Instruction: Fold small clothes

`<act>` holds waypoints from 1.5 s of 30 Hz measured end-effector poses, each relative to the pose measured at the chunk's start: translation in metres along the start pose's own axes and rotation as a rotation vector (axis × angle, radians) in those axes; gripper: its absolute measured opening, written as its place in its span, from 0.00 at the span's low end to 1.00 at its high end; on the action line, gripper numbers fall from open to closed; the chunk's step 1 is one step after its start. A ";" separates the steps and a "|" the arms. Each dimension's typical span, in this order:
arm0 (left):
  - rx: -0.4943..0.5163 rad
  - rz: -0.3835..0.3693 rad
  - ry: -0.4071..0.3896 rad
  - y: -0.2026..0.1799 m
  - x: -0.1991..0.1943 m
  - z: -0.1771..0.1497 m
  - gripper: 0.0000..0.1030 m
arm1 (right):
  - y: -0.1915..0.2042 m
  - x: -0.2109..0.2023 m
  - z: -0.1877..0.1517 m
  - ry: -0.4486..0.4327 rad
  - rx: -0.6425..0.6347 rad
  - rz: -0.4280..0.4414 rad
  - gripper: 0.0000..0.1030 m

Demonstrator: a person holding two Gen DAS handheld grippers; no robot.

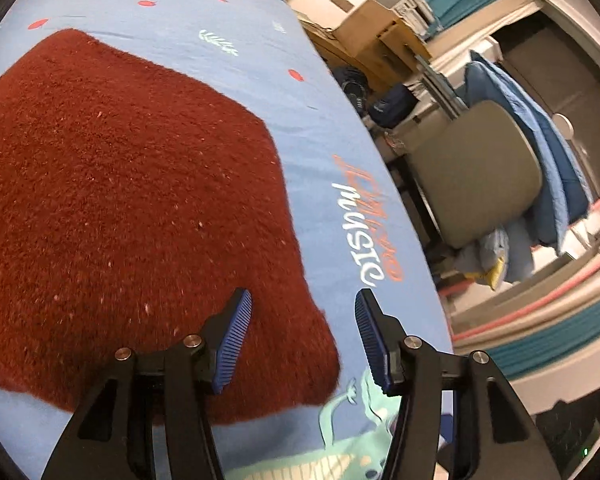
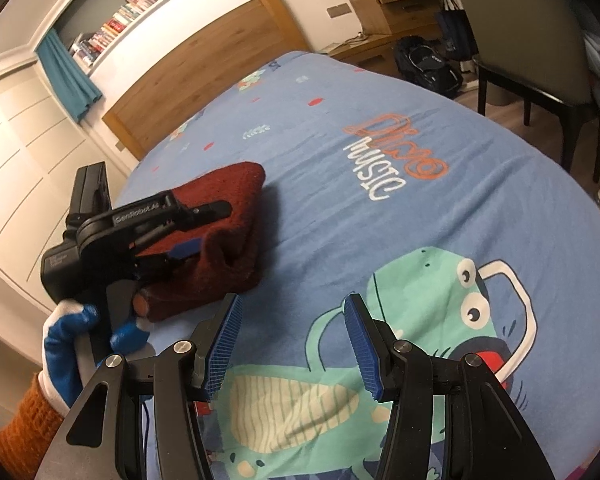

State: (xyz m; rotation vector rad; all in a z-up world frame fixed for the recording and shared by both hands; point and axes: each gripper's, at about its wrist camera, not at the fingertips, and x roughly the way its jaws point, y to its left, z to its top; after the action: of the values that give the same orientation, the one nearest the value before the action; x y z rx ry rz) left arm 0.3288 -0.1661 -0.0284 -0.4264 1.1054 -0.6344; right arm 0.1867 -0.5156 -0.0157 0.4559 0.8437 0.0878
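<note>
A dark red knitted garment (image 1: 140, 200), folded into a thick soft bundle, lies on the blue cartoon bedspread (image 1: 332, 168). I judge it light, limp and grippy, best pinched at a corner or folded edge. My left tongs (image 1: 302, 340) hover over the garment's near corner, fingers apart and empty. My right tongs (image 2: 290, 344) hang just beside the garment, over the printed green dinosaur (image 2: 420, 292), also apart and empty.

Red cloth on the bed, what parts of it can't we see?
- Left wrist view: the red cloth runs off the left edge; the left gripper covers its near edge.
- Right wrist view: the left gripper hides part of the cloth; layers underneath are unseen.
</note>
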 end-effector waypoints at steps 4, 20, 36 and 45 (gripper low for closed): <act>0.069 -0.043 0.034 -0.007 -0.014 -0.003 0.47 | 0.012 0.002 0.003 0.003 -0.022 -0.003 0.53; 0.348 0.287 -0.124 0.040 -0.098 0.009 0.47 | 0.106 0.068 0.034 0.056 -0.197 0.062 0.53; 0.449 0.358 -0.149 0.085 -0.052 -0.013 0.47 | 0.124 0.184 0.051 0.130 -0.316 -0.023 0.53; 0.465 0.366 -0.151 0.095 -0.052 -0.024 0.48 | 0.107 0.187 0.045 0.140 -0.321 0.014 0.54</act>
State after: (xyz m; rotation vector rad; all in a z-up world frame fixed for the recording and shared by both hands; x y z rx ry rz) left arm 0.3155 -0.0603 -0.0604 0.1271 0.8296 -0.5029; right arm 0.3555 -0.3878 -0.0753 0.1547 0.9445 0.2666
